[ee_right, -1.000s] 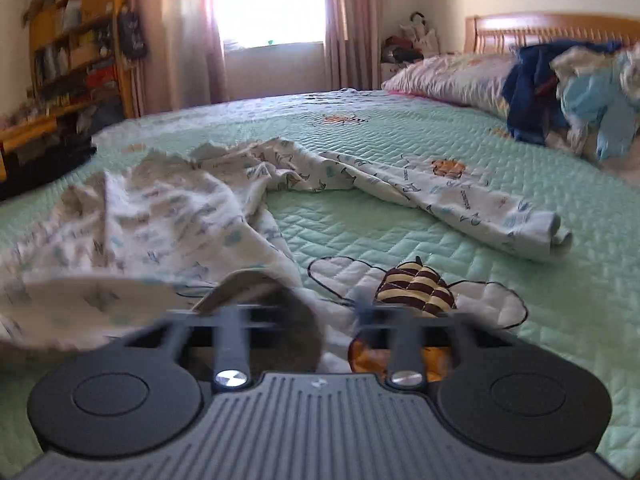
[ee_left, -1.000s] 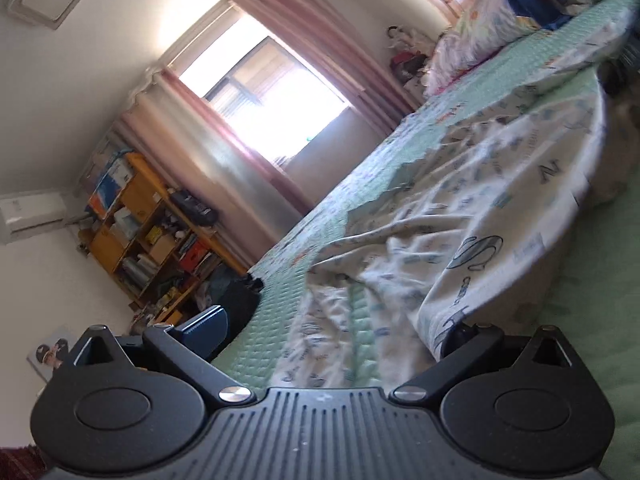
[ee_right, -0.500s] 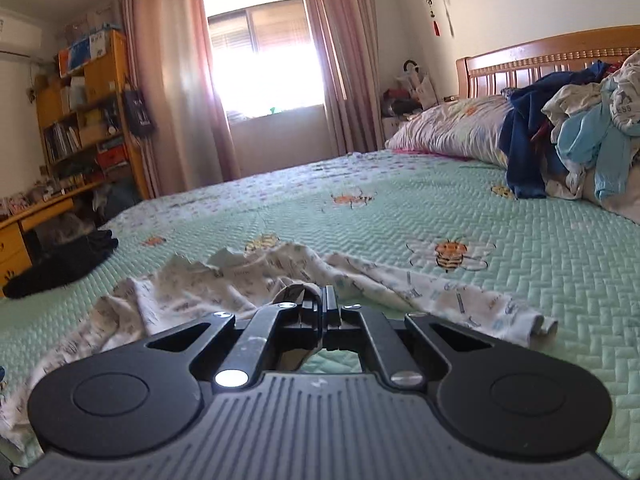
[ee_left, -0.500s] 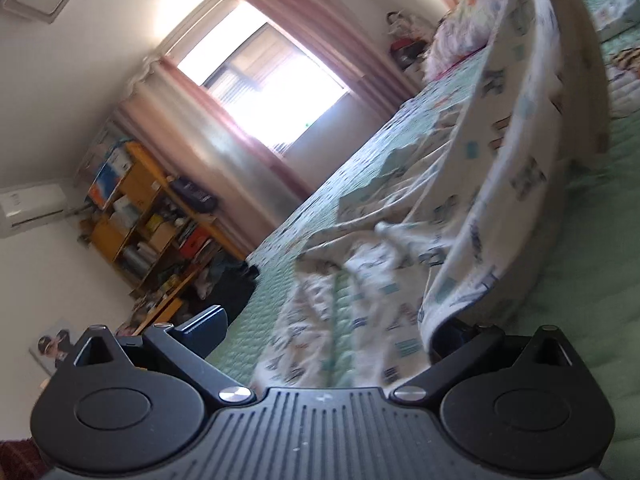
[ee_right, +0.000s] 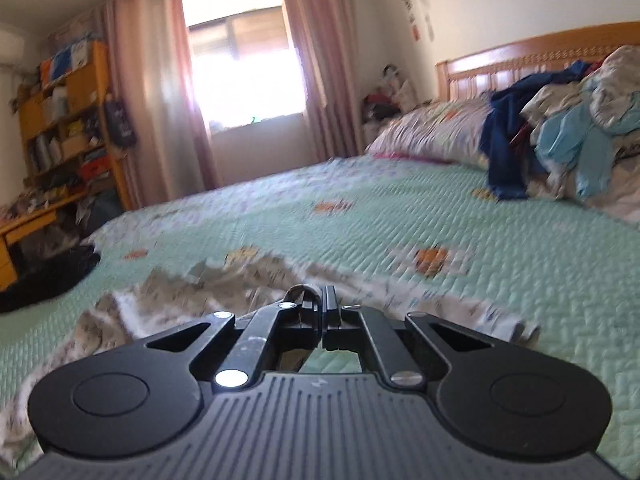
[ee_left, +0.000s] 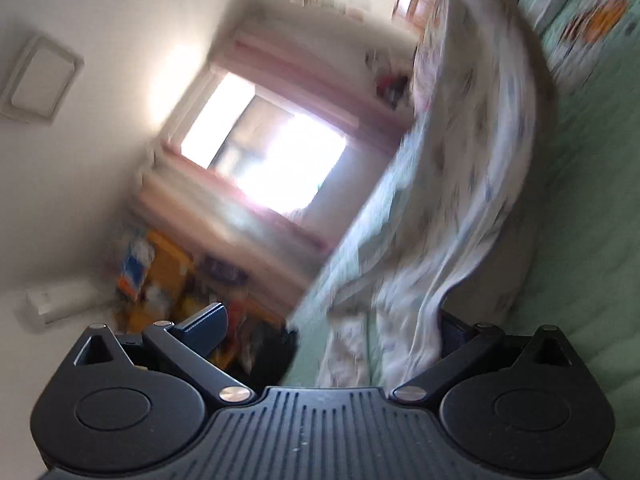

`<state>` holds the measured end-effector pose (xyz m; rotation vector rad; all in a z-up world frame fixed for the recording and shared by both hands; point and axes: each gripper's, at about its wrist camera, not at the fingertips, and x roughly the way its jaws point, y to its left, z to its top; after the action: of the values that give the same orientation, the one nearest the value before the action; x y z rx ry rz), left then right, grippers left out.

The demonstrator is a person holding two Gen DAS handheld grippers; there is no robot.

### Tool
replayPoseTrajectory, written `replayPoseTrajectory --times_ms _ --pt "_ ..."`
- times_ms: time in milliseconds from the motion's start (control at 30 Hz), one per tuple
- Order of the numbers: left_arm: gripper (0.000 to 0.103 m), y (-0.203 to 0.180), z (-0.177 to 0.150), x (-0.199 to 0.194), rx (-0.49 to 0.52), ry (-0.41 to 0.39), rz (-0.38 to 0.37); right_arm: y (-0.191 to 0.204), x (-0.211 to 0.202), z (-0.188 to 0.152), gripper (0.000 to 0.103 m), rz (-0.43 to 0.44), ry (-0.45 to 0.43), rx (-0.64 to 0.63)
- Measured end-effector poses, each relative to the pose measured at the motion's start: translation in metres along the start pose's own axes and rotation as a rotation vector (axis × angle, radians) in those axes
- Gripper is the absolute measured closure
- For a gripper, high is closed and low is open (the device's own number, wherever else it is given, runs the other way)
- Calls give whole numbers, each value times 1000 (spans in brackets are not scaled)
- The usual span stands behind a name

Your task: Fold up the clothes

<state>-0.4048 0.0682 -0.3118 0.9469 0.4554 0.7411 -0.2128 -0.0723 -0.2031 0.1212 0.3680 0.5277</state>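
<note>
Your right tongs point(ee_right: 322, 312) are pinched tight on an edge of the garment point(ee_right: 192, 300), whose rest trails over the near bed point(ee_right: 400, 224). Only that view shows the far pile point(ee_right: 568, 128) of clothes. Your left tongs point(ee_left: 332, 320) gape wide; blurred there, the garment point(ee_left: 472, 184) hangs lifted on the right.

A bright window point(ee_right: 240, 60) with pink curtains point(ee_right: 152, 92), an orange bookshelf point(ee_right: 60, 108), a wooden headboard point(ee_right: 532, 60), a floral pillow point(ee_right: 432, 132).
</note>
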Motion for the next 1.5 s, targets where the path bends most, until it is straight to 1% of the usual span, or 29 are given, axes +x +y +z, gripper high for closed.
replayPoseTrajectory --times_ms 67,167,233,300,367,400,433,467,500,533,567,600,633,767,900,1000,1067,1133,1200,1267,1300,1333,1367,1433,1467,1500 --pt "1 9 -6 14 -42 85 -11 -3 -1 5 101 -9 -14 -2" --pt "0 19 -11 20 -92 144 -38 -4 -2 2 101 -4 -11 -4" --pt "0 23 -13 20 -101 157 -34 -4 -3 -6 101 -2 2 1" --pt "1 22 -15 17 -93 149 -36 -3 -3 -13 101 -2 16 6" --pt "3 21 -15 12 -82 133 -59 -4 -3 -20 101 -3 30 13" --pt "9 21 -11 10 -77 120 -87 -6 -4 -22 101 -4 35 22" --pt "16 21 -10 6 -81 102 -137 -8 -4 -24 100 -1 39 29" --pt "20 21 -10 6 -84 97 -173 -9 -4 -26 100 1 45 30" --pt "39 21 -11 7 -87 94 -207 -9 -4 -28 100 5 53 23" --pt "74 23 -12 12 -112 127 -261 -10 -3 -30 100 9 63 11" --pt "88 26 -14 16 -150 156 -300 -10 -3 -33 100 13 73 0" --pt "93 30 -16 21 -189 185 -337 -10 -3 -36 100 16 81 -8" --pt "95 34 -18 26 -228 214 -375 -10 -3 -39 100 19 89 -12" --pt "99 36 -19 21 -247 201 -411 -11 -2 -48 100 12 103 -22" --pt "100 51 -20 23 -340 218 -405 -10 0 -51 100 7 116 -31" --pt "100 74 -14 22 -389 199 -350 -13 -8 -44 101 2 87 -40" --pt "100 105 -9 18 -450 177 -307 -11 -22 -30 101 14 43 -46" --pt "100 140 -5 8 -502 145 -269 -6 -43 -14 101 43 -1 -63" --pt "100 168 -6 -4 -523 126 -247 4 -65 -3 102 75 -32 -96" --pt "100 181 -14 -12 -524 142 -241 12 -83 7 102 105 -48 -126" --pt "99 178 -21 -12 -516 181 -268 16 -86 4 102 114 -24 -151" --pt "99 168 -31 -9 -518 222 -306 18 -81 -6 102 111 25 -173" --pt "99 152 -42 -5 -507 268 -353 16 -72 -19 102 101 86 -181" --pt "99 113 -62 5 -450 360 -429 12 -54 -45 102 82 208 -196" --pt "99 98 -71 9 -423 386 -451 8 -51 -52 102 71 237 -189" --pt "99 89 -74 7 -406 392 -453 3 -53 -54 102 60 240 -169"
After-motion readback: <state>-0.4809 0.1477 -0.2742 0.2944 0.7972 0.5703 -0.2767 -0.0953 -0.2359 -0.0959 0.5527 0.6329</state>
